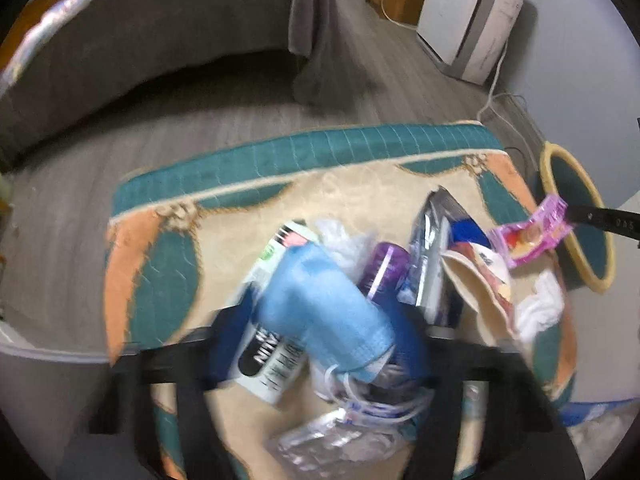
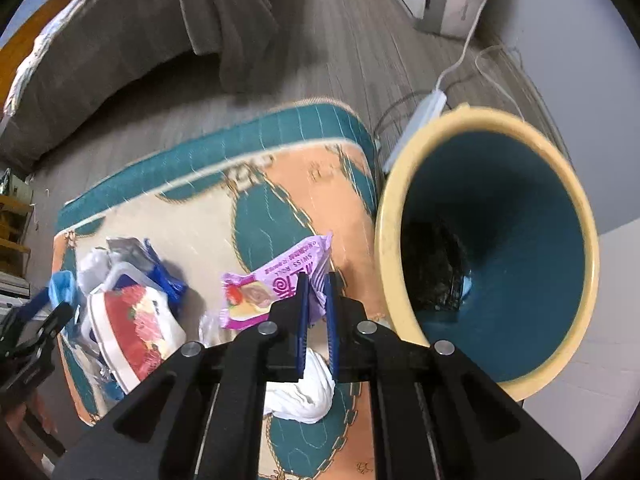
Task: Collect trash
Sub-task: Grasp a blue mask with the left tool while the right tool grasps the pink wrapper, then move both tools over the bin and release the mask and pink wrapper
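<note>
We could not read the blurred trash under our left gripper (image 1: 320, 312), its jaws around a blue mask (image 1: 324, 312); contact unclear. Our down-tilted right gripper (image 2: 318, 312) pinched a pink wrapper (image 2: 276, 284).

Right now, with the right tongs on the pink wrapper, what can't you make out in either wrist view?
- Bin contents: right wrist view, only a dark shape low inside, in shadow.
- Left tongs grip on the blue face mask: left wrist view, motion blur hides pad contact.
- White tube label: left wrist view, blurred and part covered by the mask.
- White tissue: right wrist view, mostly behind the right tongs, shut on the pink Swiss roll wrapper.
</note>
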A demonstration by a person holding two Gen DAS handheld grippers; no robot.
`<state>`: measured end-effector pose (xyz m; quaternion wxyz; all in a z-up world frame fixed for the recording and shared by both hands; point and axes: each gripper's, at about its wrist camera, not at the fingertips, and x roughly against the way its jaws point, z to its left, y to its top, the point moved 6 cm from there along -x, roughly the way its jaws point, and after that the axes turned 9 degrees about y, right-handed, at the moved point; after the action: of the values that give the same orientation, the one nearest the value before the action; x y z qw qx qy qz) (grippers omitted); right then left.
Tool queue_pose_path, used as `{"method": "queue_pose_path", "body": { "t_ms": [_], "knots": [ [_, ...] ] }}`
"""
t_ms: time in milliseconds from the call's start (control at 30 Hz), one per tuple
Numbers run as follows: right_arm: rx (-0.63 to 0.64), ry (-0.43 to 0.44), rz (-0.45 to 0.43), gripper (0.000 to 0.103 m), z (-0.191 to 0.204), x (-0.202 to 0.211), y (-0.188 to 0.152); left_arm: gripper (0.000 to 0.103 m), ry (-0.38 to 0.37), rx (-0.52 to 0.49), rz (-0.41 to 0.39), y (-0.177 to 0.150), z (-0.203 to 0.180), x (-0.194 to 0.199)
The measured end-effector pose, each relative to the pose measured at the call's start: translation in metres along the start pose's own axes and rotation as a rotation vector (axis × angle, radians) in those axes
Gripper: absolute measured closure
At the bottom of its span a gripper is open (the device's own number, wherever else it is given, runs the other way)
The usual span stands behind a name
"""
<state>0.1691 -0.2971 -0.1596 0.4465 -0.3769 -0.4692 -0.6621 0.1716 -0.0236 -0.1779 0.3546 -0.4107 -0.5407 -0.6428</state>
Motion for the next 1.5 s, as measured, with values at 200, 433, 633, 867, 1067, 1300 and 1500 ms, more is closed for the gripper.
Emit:
{"method": "queue_pose_path", "body": {
  "t_ms": [200, 433, 633, 867, 1067, 1300, 1500],
  "knots": [
    [0.018, 0.037, -0.076, 0.096, 0.011, 0.027, 0.012, 0.099, -0.024, 0.006, -0.07, 0.01, 0.005, 0.026],
    [0.075, 0.047, -0.177, 0.096, 0.026, 0.065, 0.021, 0.099, -0.023, -0.006, -0.265, 0.035, 0.005, 0.082],
    [0.082, 0.045, -0.237, 0.096, 0.032, 0.096, 0.01, 0.1, -0.005, -0.031, -0.387, 0.046, -0.003, 0.11],
    [0.104, -0.066, -0.277, 0.096, 0.034, 0.108, -0.002, 0.099, -0.002, -0.086, -0.398, 0.041, -0.029, 0.107],
    [0.124, -0.069, -0.293, 0.096, 0.028, 0.11, 0.001, 0.099, 0.019, -0.148, -0.39, 0.029, -0.054, 0.101],
    [0.134, -0.061, -0.301, 0.096, 0.012, 0.113, 0.007, 0.099, 0.019, -0.159, -0.404, 0.028, -0.078, 0.107],
    [0.098, -0.058, -0.299, 0.096, -0.014, 0.111, 0.014, 0.099, -0.039, -0.12, -0.414, 0.034, -0.101, 0.115]
  ]
}}
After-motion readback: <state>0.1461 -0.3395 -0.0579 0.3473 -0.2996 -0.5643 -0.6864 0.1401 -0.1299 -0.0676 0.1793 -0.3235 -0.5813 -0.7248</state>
